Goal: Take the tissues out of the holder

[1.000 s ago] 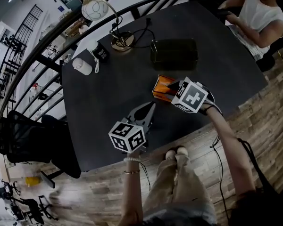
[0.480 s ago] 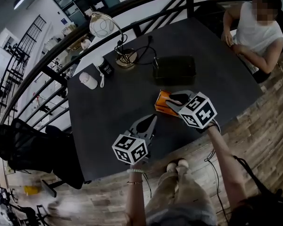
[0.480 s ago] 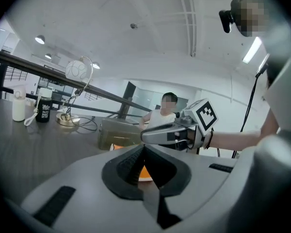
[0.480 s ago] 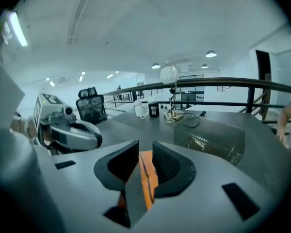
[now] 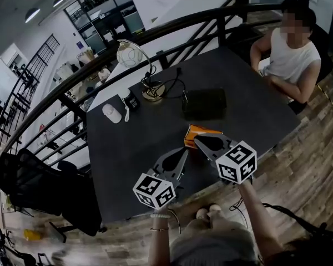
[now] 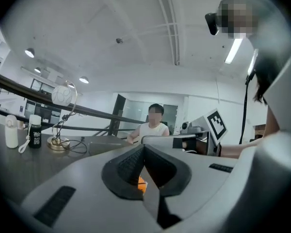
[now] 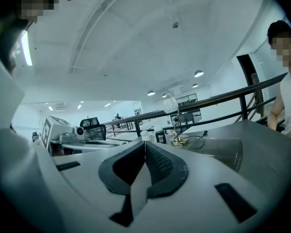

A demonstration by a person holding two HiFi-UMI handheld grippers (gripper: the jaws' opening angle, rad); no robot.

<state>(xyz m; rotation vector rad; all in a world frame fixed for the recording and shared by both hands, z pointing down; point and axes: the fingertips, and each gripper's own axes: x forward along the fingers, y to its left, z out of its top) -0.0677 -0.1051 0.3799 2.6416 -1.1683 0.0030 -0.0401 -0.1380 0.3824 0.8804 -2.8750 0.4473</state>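
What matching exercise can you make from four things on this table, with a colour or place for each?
Things:
1. tissue pack
2. rectangular box
3. desk lamp
4. white bottle

Descriptions:
a. dark, in the middle of the table
b. nearest the table's left edge
c. orange, closest to the front edge
d. round pale shade, near the railing

Pairs: 1-c, 2-a, 3-d, 4-b

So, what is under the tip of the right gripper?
An orange pack lies on the dark table, under the tip of the shut right gripper. The gripper covers the pack's near part, so it cannot be seen whether they touch.
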